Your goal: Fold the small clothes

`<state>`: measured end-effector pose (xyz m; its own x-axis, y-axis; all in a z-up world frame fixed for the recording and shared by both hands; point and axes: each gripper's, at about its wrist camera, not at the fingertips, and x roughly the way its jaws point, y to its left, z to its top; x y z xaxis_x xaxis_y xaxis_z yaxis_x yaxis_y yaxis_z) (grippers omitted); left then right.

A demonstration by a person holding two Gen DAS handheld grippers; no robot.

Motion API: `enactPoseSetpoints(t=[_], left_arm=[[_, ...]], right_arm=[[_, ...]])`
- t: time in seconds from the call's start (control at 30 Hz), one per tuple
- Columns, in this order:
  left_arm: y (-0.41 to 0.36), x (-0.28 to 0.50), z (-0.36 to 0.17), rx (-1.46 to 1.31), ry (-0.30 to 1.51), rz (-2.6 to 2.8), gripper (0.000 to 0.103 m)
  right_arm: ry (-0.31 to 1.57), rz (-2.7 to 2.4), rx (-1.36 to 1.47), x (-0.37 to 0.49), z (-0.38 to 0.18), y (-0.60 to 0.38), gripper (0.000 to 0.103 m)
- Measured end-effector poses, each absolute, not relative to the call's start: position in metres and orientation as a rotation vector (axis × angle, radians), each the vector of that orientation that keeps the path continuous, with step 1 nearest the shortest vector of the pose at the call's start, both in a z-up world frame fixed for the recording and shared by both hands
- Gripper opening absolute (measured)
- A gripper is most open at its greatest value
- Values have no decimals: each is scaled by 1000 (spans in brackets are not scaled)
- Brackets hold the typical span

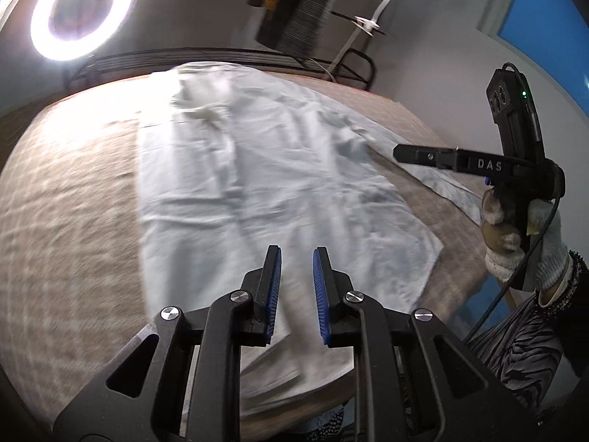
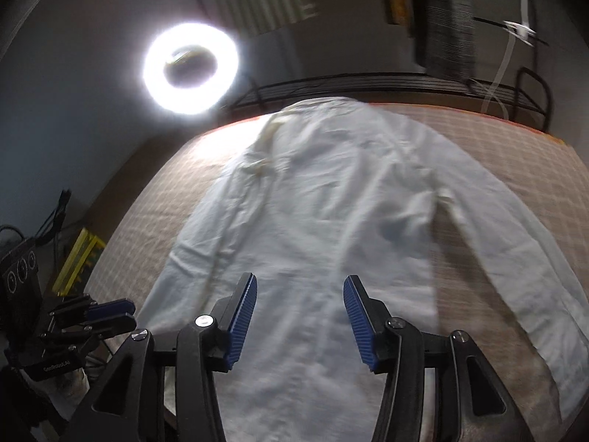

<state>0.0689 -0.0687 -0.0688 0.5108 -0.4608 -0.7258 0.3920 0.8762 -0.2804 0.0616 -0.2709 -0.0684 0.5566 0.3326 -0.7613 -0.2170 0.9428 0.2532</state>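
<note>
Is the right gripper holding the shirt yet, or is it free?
Apart. The right wrist view shows the right gripper open, nothing between its fingers; the white shirt lies flat on the table behind the gap, unpinched.

The white shirt (image 2: 316, 221) is motion-blurred; its hem runs behind the right gripper (image 2: 300, 316) and past the bottom edge.

The white shirt (image 2: 316, 199) is thin, matt, creased cloth lying on a surface (image 1: 70, 199) covered in rough, checked woven fabric, while each hand-held gripper (image 1: 296, 287) is matt black plastic with ribbed blue pads (image 2: 241, 322) and shiny metal screws.
</note>
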Motion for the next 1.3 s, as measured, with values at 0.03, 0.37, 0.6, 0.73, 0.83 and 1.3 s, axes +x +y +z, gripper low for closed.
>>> enactPoseSetpoints(t=[0.03, 0.37, 0.6, 0.73, 0.83, 1.3], left_arm=[[-78, 71, -69, -70, 902, -528, 16], [-152, 84, -72, 1, 910, -653, 16], [-221, 79, -88, 34, 968, -792, 33], [-270, 65, -105, 135, 960, -849, 51], [-301, 58, -121, 251, 951, -833, 51], [-306, 77, -131, 160, 971, -827, 4]], right_arm=[[921, 303, 152, 59, -68, -283, 53], [857, 113, 276, 31, -56, -388, 59], [844, -35, 345, 17, -56, -450, 65], [852, -150, 418, 7, -66, -498, 71], [862, -216, 481, -2, -77, -533, 71], [963, -392, 577, -5, -134, -603, 72]])
